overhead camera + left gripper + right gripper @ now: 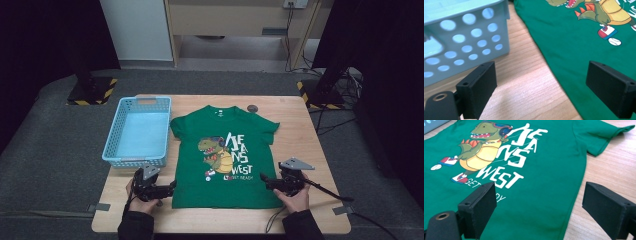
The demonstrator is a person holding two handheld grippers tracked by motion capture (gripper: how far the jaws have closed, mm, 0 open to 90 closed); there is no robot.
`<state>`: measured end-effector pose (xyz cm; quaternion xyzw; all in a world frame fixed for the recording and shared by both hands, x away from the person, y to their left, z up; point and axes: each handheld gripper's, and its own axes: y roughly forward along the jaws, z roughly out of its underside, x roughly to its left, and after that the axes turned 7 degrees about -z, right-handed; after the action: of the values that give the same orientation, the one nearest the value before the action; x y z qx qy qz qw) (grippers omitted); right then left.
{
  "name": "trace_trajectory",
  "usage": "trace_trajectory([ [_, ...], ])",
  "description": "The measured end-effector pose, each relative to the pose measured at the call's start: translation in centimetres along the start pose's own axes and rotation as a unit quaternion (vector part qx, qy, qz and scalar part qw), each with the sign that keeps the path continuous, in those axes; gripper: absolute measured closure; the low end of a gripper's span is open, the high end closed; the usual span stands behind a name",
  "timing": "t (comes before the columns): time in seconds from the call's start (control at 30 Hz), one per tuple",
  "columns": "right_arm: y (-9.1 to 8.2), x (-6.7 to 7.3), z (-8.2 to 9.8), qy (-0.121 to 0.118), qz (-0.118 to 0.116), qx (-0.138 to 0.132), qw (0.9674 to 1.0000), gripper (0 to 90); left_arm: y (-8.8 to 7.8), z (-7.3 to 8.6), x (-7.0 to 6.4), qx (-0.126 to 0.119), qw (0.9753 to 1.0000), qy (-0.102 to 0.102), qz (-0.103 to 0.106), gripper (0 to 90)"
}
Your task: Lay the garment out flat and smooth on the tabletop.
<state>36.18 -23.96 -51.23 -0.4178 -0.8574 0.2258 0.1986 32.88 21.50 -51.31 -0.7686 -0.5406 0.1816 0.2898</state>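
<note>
A green T-shirt (225, 155) with a dinosaur print and white lettering lies flat on the wooden table (300, 140), its collar at the far side. My left gripper (172, 187) sits low at the shirt's near left edge, pointing toward it, jaws open with nothing between them. In the left gripper view the shirt's left edge (579, 50) runs between the two black jaws, which stand wide apart. My right gripper (262, 177) is at the shirt's near right edge, also open. In the right gripper view the shirt's side seam (544, 195) lies between its spread jaws.
A light blue perforated basket (137, 132) stands on the table left of the shirt, close to my left gripper, and appears as a holed wall (466, 37) in the left gripper view. A small dark round object (252, 108) lies near the far edge. Cables trail from both grippers.
</note>
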Motion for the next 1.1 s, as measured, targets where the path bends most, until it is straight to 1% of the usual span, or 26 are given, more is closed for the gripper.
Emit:
trace_trajectory([
  [0.07, -0.1, -0.2, 0.1, 0.003, 0.001, -0.001, 1.0, 11.7, -0.2, 0.2, 0.2, 0.0, 1.0, 0.0, -0.002, 8.9],
  [0.2, -0.5, -0.7, 0.3, 0.013, 0.005, -0.004, 0.9999, 11.6, -0.5, 0.5, 0.8, -0.004, 0.9999, -0.01, -0.008, 8.8],
  [0.3, -0.8, -1.1, 0.4, 0.016, 0.009, -0.005, 0.9998, 11.4, -0.7, 0.7, 1.2, -0.004, 0.9998, -0.014, -0.012, 8.8],
  [0.47, -1.1, -1.6, 0.7, 0.023, 0.013, -0.005, 0.9996, 11.2, -0.7, 1.2, 1.7, 0.0, 0.9997, -0.017, -0.019, 8.3],
  [0.6, -1.2, -1.9, 0.9, 0.03, 0.011, -0.004, 0.9995, 10.7, -0.8, 1.5, 2.1, 0.001, 0.9995, -0.021, -0.022, 8.3],
  [0.77, -1.2, -1.9, 1.0, 0.025, 0.015, 0.0, 0.9996, 10.2, -0.9, 1.8, 2.6, 0.006, 0.9993, -0.026, -0.027, 8.2],
  [0.83, -1.2, -2.1, 1.0, 0.028, 0.015, -0.001, 0.9995, 10.2, -0.9, 1.9, 2.8, 0.008, 0.9992, -0.027, -0.029, 8.2],
  [1.1, -1.4, -3.0, 1.6, 0.038, 0.025, 0.001, 0.999, 9.6, -1.1, 2.4, 3.6, 0.012, 0.9986, -0.036, -0.036, 8.3],
])
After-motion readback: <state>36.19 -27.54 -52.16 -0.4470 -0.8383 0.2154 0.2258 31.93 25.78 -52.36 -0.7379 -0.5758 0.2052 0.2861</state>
